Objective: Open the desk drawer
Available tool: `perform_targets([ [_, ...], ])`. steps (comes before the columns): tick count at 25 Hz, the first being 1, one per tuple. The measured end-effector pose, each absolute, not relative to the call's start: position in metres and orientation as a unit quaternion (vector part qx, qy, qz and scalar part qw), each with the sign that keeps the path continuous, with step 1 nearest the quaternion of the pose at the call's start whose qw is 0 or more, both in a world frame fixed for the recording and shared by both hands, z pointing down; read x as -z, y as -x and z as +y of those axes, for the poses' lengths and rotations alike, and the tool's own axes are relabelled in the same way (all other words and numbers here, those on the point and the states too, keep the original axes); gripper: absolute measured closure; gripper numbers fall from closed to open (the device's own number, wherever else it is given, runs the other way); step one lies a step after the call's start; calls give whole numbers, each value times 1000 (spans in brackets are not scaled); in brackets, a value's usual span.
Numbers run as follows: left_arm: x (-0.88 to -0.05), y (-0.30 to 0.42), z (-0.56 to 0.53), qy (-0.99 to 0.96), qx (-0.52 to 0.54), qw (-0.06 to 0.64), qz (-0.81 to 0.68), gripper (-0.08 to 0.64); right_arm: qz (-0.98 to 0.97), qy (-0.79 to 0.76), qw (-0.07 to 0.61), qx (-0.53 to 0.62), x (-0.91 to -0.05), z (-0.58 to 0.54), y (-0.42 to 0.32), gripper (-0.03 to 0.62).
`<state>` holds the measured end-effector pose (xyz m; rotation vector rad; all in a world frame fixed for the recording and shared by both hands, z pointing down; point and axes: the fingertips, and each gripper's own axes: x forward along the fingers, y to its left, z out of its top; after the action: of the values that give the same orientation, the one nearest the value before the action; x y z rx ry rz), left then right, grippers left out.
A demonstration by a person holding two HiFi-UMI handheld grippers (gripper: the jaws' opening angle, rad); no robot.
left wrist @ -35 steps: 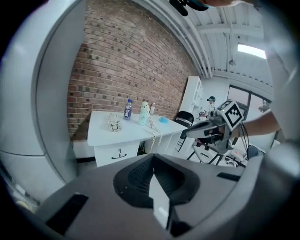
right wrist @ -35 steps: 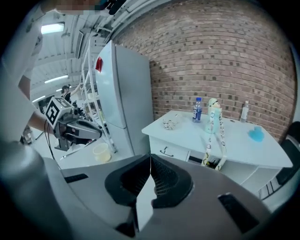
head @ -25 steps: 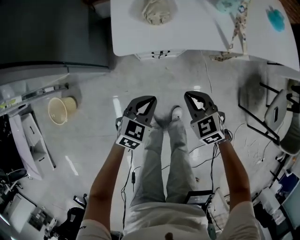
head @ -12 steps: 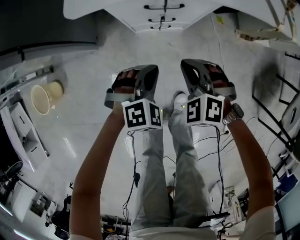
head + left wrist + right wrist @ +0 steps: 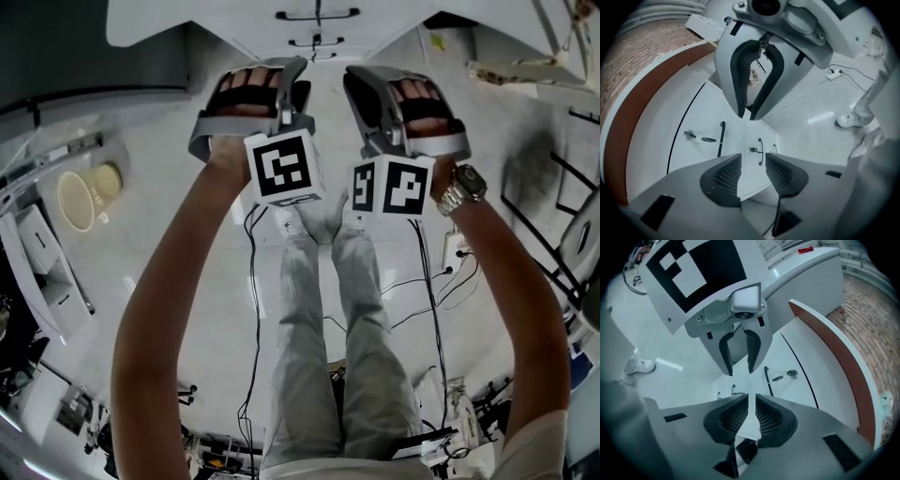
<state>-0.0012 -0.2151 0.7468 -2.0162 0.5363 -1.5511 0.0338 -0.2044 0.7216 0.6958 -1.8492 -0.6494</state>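
Note:
The white desk's drawer stack (image 5: 317, 28) is at the top of the head view, with black bar handles (image 5: 317, 14) on its fronts. In the left gripper view the top drawer handle (image 5: 721, 138) has a key (image 5: 693, 137) beside it, and a lower handle (image 5: 760, 151) is seen between my jaws. My left gripper (image 5: 753, 173) has just been opening. It stands open with nothing between its pads, short of the drawer fronts. My right gripper (image 5: 751, 417) is shut on nothing and also points at the drawers (image 5: 768, 380). Both grippers (image 5: 281, 98) (image 5: 375, 94) hang side by side.
A beige bin (image 5: 84, 197) lies on the floor at left, below a dark cabinet (image 5: 84, 47). Cables and a power strip (image 5: 457, 246) trail at right, near a black chair frame (image 5: 562, 234). The person's legs (image 5: 319, 281) stand below the grippers. A brick wall (image 5: 642, 61) is behind the desk.
Both grippers have moved toward the drawer stack and rolled, so the hands sit on top and the marker cubes face the camera. The left jaws have parted.

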Motion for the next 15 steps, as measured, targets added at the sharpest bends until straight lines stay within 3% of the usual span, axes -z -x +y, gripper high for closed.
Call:
perform_targets([
  [2,-745,2,-230,740,582,270,204,382,-764,-279,511,278,-724,-215,-30,530],
  [3,-744,3,-237,737,583,272,209,380,-762,-271,516,281,-726,-219,-27,464],
  [4,-742,3,-243,735,584,273,212,377,-760,-264,522,284,-729,-222,-25,439],
  [15,-743,3,-275,727,589,268,230,345,-735,-276,545,293,-733,-274,-34,428],
])
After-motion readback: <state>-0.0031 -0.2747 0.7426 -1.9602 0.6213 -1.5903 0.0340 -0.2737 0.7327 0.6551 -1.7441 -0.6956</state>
